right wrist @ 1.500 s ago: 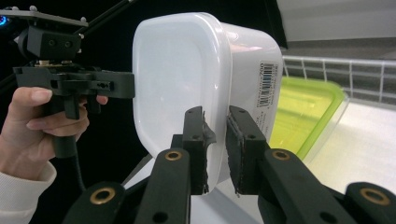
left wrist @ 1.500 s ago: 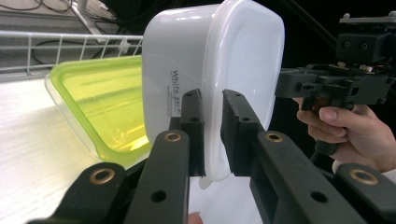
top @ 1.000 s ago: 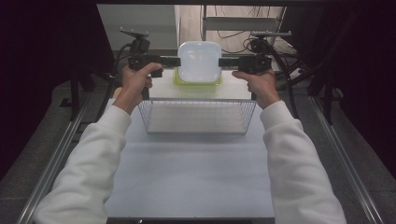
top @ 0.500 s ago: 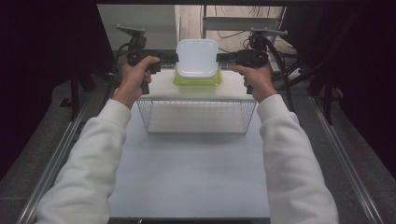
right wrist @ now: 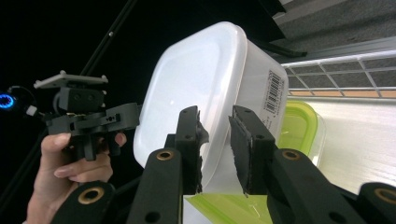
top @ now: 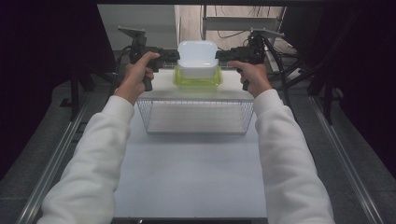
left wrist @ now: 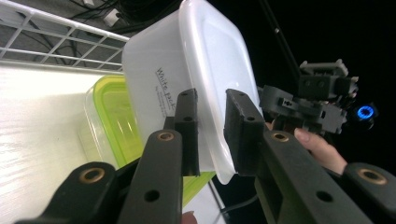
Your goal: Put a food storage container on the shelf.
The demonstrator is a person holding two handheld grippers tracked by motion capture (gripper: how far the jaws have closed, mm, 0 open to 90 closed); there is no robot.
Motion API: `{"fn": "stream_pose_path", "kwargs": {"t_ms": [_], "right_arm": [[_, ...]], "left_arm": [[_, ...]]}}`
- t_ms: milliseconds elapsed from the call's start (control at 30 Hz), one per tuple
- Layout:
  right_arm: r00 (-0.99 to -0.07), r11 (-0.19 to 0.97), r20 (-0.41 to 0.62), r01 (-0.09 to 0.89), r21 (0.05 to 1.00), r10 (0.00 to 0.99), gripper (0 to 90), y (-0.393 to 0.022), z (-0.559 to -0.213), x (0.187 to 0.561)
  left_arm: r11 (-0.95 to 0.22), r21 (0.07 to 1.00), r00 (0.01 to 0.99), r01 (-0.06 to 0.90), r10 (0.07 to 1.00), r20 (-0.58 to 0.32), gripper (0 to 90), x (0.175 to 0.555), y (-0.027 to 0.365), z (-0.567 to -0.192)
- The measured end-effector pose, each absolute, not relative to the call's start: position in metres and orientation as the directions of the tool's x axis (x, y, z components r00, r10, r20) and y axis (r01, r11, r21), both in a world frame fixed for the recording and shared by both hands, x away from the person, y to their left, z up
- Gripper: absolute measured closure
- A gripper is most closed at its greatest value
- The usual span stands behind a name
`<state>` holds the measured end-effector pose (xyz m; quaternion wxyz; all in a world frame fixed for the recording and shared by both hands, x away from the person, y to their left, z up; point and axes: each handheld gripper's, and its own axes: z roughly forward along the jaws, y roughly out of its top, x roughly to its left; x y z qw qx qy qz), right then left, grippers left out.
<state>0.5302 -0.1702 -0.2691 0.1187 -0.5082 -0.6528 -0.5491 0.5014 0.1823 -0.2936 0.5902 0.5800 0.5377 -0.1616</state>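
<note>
My surface (top: 191, 177) is a pale white top, bare across its whole near half, with metal rails running down either side and grey floor past those; dark curtains wall off both flanks, and beyond the far edge I see a light wall, a metal frame and loose cables. A wire mesh basket (top: 196, 116) sits mid-surface, and just behind it stands a shallow clear container with a lime-green lid (top: 197, 79), close to the far edge. Above that lid I hold a white translucent rectangular plastic tub (top: 197, 58), bottom up, its rim just over or on the green lid; I cannot tell which. My left tongs (top: 173, 56) pinch the tub's rim on one short side, my right tongs (top: 220, 55) pinch the opposite side; both sets have just been easing apart, yet in the gripper views the pads (left wrist: 189, 121) still bracket the thin rim closely. Open room lies nearest me and to both sides of the basket
</note>
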Motion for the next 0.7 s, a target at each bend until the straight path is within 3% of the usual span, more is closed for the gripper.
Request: {"fn": "stream_pose_path", "kwargs": {"t_ms": [300, 500, 700], "right_arm": [[-0.433, -0.157, 0.753, 0.808, 0.568, 0.496, 68.0, -0.173, -0.276, 0.532], [-0.479, -0.178, 0.689, 0.736, 0.653, 0.544, 51.5, -0.177, -0.27, 0.526], [-0.562, -0.123, 0.58, 0.647, 0.752, 0.59, 43.4, -0.187, -0.262, 0.514]], "left_arm": [[0.267, 0.544, 0.405, 0.796, 0.433, -0.805, 70.8, 0.502, 0.181, -0.297], [0.239, 0.658, 0.472, 0.714, 0.53, -0.705, 49.0, 0.496, 0.185, -0.291], [0.174, 0.753, 0.535, 0.634, 0.605, -0.59, 38.2, 0.478, 0.19, -0.283]]}}
